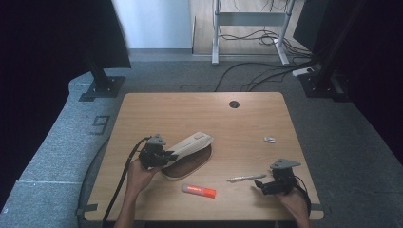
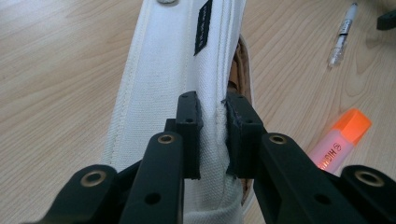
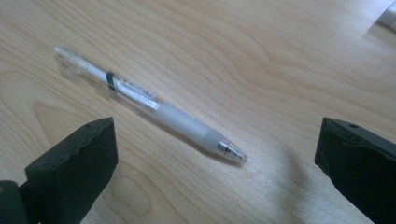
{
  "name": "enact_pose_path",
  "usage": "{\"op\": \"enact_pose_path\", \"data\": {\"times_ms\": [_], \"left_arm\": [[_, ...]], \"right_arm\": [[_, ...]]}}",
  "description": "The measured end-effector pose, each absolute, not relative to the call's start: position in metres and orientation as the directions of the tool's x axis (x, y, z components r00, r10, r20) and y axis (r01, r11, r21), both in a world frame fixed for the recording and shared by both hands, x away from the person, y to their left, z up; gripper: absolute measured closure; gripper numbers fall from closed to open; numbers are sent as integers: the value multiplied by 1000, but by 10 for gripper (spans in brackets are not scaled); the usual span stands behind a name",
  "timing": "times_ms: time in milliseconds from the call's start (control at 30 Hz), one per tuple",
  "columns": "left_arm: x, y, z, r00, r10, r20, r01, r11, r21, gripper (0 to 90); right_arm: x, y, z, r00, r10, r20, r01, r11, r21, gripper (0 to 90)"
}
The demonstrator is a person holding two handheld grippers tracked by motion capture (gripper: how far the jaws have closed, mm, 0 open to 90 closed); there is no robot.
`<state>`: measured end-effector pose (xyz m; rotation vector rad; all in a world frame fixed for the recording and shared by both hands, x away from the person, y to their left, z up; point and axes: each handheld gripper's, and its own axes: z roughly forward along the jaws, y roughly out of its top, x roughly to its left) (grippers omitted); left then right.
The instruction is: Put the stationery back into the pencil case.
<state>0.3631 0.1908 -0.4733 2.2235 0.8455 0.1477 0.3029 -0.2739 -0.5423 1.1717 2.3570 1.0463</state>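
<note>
Left gripper (image 1: pixel 164 156) is pinching the near edge of the cream canvas pencil case with brown leather underside (image 1: pixel 190 151), jaws pressed together on a fold of the cloth beside a stitched seam, as the left gripper view (image 2: pixel 214 135) is showing. The case is lying at the middle-left of the light wooden table (image 1: pixel 247 123), its flap being held up off the brown half so the mouth is gaping toward the right.

Right gripper (image 1: pixel 266 185) is hovering at the near right of the table, jaws spread wide and holding nothing. Its own view (image 3: pixel 217 172) is looking down on the clear plastic pen with frosted grip and metal tip (image 3: pixel 154 107), which is lying flat on the wood just ahead of the jaws, tip pointing toward them, not yet between the pads.

Handling guess: the pen is looking light, stiff, smooth and round, so it is likely rolling or skidding if nudged; best pinching across the frosted rubbery grip rather than the slick clear barrel. The case is soft and floppy, so the seam edge is the firmest place to be holding it.

An orange highlighter marker (image 1: pixel 199 190) is lying near the table's front edge, and a small grey clip-like item (image 1: pixel 269 139), too small to identify, is sitting farther right.
</note>
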Motion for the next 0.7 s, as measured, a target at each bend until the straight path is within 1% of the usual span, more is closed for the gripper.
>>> {"op": "enact_pose_path", "data": {"times_ms": [300,533,700], "left_arm": [[363,191,-474,778,612,-145,528,-511,678,768],[363,191,-473,779,610,-145,527,-511,679,767],[363,192,-473,779,610,-145,527,-510,680,767]], "right_arm": [[315,-279,-531,-614,786,67,563,377,736,0],[334,-286,-526,-598,799,68,570,365,736,0],[347,-287,-522,-594,804,38,573,389,721,24]]}}
